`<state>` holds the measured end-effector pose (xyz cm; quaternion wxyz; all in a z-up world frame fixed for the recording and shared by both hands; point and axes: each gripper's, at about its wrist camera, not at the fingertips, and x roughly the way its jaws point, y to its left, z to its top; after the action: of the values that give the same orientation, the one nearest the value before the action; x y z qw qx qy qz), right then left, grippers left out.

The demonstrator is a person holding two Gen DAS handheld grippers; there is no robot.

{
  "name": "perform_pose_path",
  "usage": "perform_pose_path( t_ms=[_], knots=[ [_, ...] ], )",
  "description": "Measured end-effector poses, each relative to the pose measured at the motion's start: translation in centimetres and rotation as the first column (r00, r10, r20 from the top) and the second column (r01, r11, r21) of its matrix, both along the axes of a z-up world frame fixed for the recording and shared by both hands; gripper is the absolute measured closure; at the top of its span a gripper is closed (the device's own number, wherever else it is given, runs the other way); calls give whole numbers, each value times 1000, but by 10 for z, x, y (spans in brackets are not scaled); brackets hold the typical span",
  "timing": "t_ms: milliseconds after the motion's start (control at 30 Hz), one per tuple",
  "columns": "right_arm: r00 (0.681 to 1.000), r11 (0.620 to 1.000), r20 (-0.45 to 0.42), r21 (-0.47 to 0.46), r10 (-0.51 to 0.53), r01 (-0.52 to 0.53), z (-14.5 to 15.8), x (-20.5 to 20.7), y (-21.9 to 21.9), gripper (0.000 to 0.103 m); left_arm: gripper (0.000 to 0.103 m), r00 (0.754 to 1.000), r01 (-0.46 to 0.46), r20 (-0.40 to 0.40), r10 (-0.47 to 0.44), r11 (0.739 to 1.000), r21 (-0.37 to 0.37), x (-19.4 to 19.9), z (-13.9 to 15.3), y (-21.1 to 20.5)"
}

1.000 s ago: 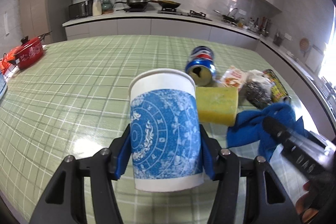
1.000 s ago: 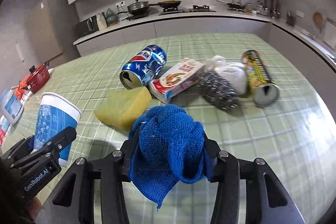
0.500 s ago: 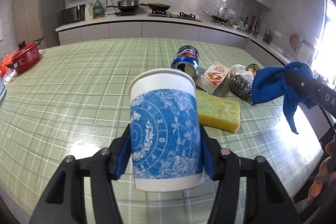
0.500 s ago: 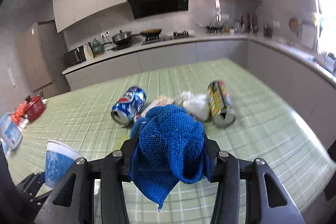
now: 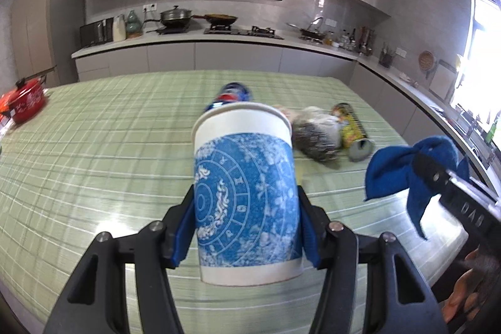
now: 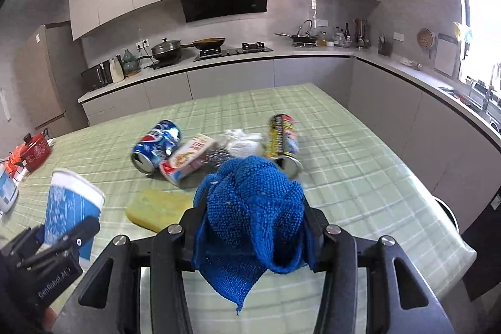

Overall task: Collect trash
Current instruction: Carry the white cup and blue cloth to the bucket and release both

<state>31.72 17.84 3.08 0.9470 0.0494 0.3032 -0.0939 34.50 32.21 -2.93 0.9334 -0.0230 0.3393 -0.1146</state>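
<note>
My left gripper (image 5: 245, 237) clamps the cup (image 5: 244, 193) upright; right gripper (image 6: 250, 243) pinches the rag (image 6: 250, 208). Remaining trash sits at 12 o'clock on the table (image 6: 360, 177); bin unseen, probably off-frame.

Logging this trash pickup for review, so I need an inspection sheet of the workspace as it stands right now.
Surface: green checked tablecloth on a kitchen table.
Job's things: paper cup and blue cloth are lifted; soda can, snack packet, white wad, metal scourer and yellow tube can lie bunched together; yellow sponge lies nearer.
Clutter: red pot at the far left edge.
Grippers: left gripper shut on paper cup; right gripper shut on blue cloth.
Cables: nothing seen.
Surroundings: counter with stove, pans, range hood.
</note>
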Motion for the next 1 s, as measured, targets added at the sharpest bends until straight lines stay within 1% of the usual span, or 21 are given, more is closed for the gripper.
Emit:
perform_pose_path(
  t_ms=[100, 200, 267, 367, 433, 533, 667, 700, 767, 833, 933, 1000],
  knots=[
    [1000, 1000, 5, 11, -3, 3, 0, -14, -40, 53, 45, 1000, 3, 11, -3, 1000, 6, -11, 3, -38],
    [1000, 1000, 1, 12, 7, -7, -1, -27, -89, 53, 45, 1000, -16, 5, 16, 1000, 1, -21, 3, -84],
    [1000, 1000, -9, 14, 12, -12, -2, -35, -128, 53, 45, 1000, -28, -9, 28, 1000, -8, -28, 3, -112],
    [1000, 1000, -12, 7, 18, -18, 0, -49, -182, 53, 45, 999, -32, -2, 32, 999, -5, -39, 5, -155],
    [1000, 1000, -11, 1, 8, -8, 4, -57, -217, 53, 45, 1000, -22, -20, 21, 999, -27, -43, 7, -183],
    [1000, 999, -3, 13, -29, 29, 11, -69, -257, 53, 45, 1000, 14, -20, -14, 1000, -20, -48, 11, -216],
    [996, 996, 3, 10, -89, 89, 14, -82, -294, 53, 45, 996, 86, -20, -86, 996, -32, -55, 11, -252],
    [994, 994, 0, 10, -105, 105, 15, -85, -303, 53, 45, 994, 107, -17, -108, 994, -33, -56, 11, -267],
    [991, 991, -2, -4, -134, 134, 16, -93, -321, 53, 45, 992, 124, -13, -125, 991, -45, -57, 12, -280],
    [988, 988, -13, -15, -156, 156, 15, -99, -340, 53, 45, 989, 145, -30, -147, 988, -56, -58, 10, -301],
    [983, 983, -17, 6, -181, 181, 11, -109, -372, 53, 45, 985, 169, -38, -170, 985, -31, -62, 7, -331],
    [983, 983, -23, 10, -185, 185, 9, -112, -393, 53, 45, 984, 173, -45, -175, 984, -28, -65, 7, -348]
  ],
)
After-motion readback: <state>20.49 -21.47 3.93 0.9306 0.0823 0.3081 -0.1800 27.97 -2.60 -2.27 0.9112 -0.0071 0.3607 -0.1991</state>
